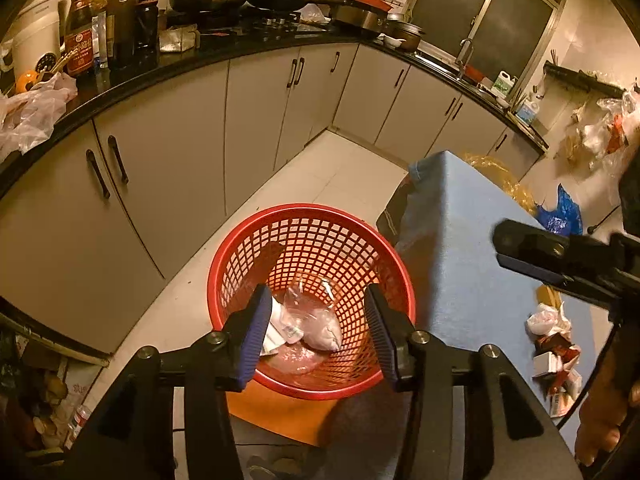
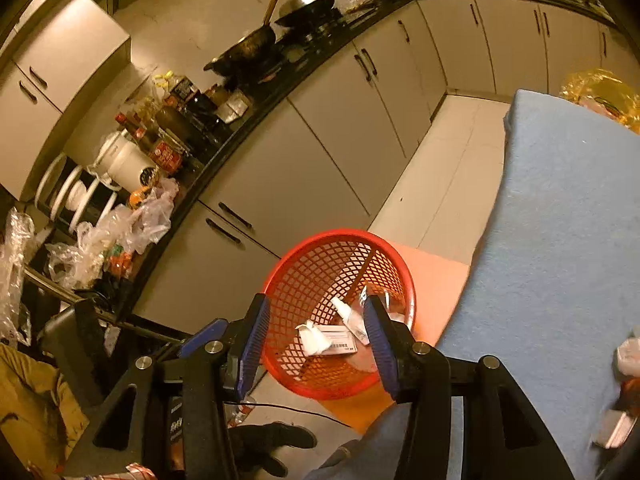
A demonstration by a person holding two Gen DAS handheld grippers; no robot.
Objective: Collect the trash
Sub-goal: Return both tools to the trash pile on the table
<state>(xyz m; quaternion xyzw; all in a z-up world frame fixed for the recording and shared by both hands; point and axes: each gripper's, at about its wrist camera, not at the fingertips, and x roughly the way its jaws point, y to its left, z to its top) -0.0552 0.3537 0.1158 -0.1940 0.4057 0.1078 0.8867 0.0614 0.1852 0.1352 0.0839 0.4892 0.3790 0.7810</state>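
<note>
1. Left gripper [image 1: 316, 336]: jaws apart, nothing between the pads. It hangs over the red basket [image 1: 240, 248] at lower centre of the left wrist view.
2. Right gripper [image 2: 316, 344]: jaws apart and empty, also above the red basket, at lower centre of the right wrist view.
3. Basket contents: a clear plastic bag [image 1: 316, 320] and a small white box [image 2: 338, 340] with a white dropper bottle [image 2: 352, 316] lie on the basket floor, below both sets of pads and apart from them.
4. Remaining trash [image 1: 554, 344]: crumpled wrappers and small cartons on the blue table cover [image 1: 460, 240], lower right of the left wrist view, well apart from the left gripper.
5. Judgement: the drop appears complete. Lift both grippers clear of the rim before swinging right, approach one wrapper at a time, and close on its bulk rather than a loose edge.
</note>
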